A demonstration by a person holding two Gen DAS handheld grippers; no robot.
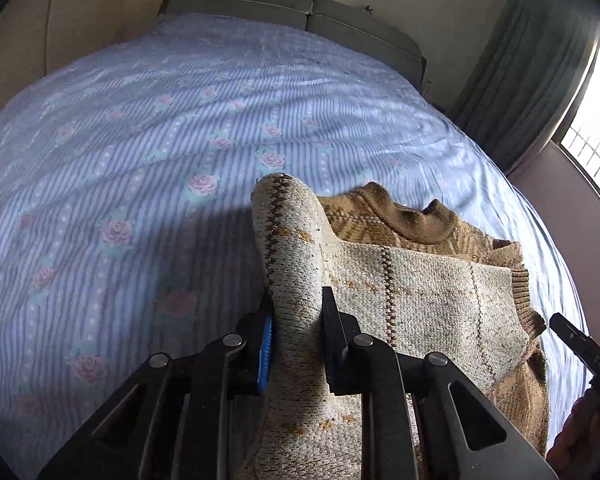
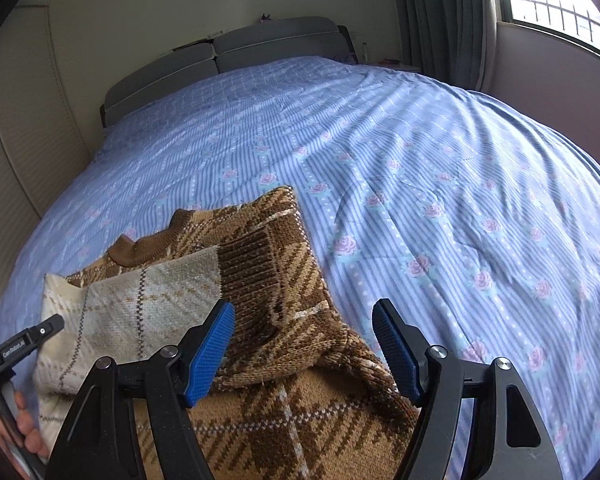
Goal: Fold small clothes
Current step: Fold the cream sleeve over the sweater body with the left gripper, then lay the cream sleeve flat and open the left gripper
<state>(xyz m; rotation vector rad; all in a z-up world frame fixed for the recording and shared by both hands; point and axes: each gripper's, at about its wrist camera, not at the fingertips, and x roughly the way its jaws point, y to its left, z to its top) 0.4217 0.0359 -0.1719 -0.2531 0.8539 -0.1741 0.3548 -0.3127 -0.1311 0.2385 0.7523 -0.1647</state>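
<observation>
Sweater [image 1: 420, 280]: small brown plaid knit, lying on the near part of the bed [image 1: 140, 140], collar [image 1: 416, 216] toward the headboard [image 1: 260, 4].
Folded part: pale reverse side of the knit turned up and laid across the chest, ribbed cuff [image 2: 248, 260] at its end.
Left gripper [image 1: 296, 340]: clamped on a raised ridge of the pale knit.
Right gripper [image 2: 304, 344]: spread wide, holding nothing, hovering over the brown plaid side.
Step in hand: likely mid-fold, carrying one side or sleeve over the body.
Next move: probably laying the held fabric flat, letting go, then taking the other side.
Textures: chunky soft wool, ribbed collar and cuff; bedsheet [image 2: 420, 160] thin, blue-striped, rose-printed, slightly wrinkled.
</observation>
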